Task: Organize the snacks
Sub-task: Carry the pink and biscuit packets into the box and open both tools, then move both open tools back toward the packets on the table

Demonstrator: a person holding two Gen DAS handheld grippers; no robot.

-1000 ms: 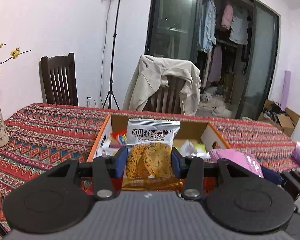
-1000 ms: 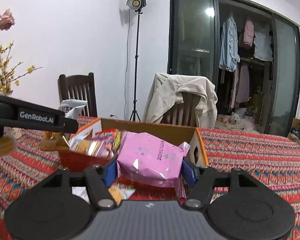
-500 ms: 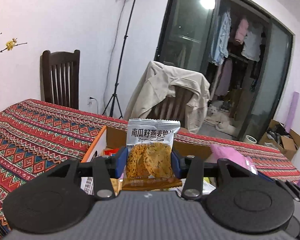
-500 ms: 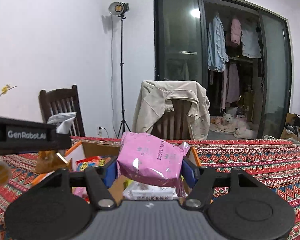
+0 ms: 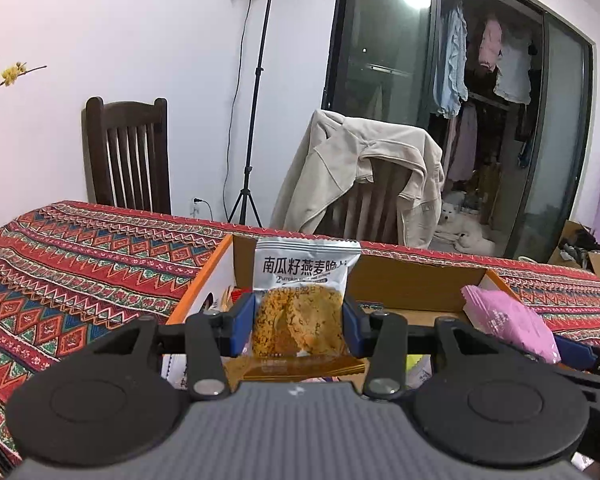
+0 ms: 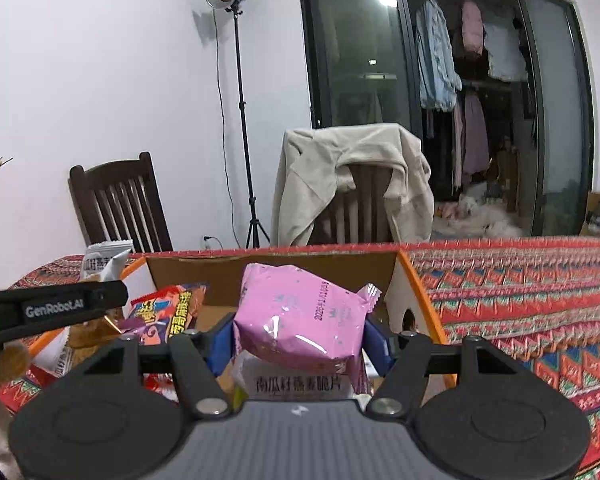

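Observation:
My left gripper [image 5: 298, 326] is shut on an oat cracker packet [image 5: 300, 300], white on top with brown crackers below, held above the left half of an open cardboard box [image 5: 412, 280] with orange rims. My right gripper [image 6: 300, 336] is shut on a pink snack packet [image 6: 300, 316], held above the same box [image 6: 276, 276]. The pink packet [image 5: 508, 324] shows at the right of the left wrist view. The left gripper's arm [image 6: 52, 308] and its packet [image 6: 100, 260] show at the left of the right wrist view. Several snack packets lie in the box, among them a red and purple one [image 6: 168, 312].
The box stands on a table with a red patterned cloth [image 5: 80, 260]. Behind the table are a dark wooden chair [image 5: 128, 156], a chair draped with a beige jacket [image 5: 360, 168] and a light stand [image 5: 252, 120]. A glass sliding door [image 5: 380, 80] is behind.
Both grippers rose with their packets and moved forward over the box, then dipped slightly. The grips on both packets are unchanged.

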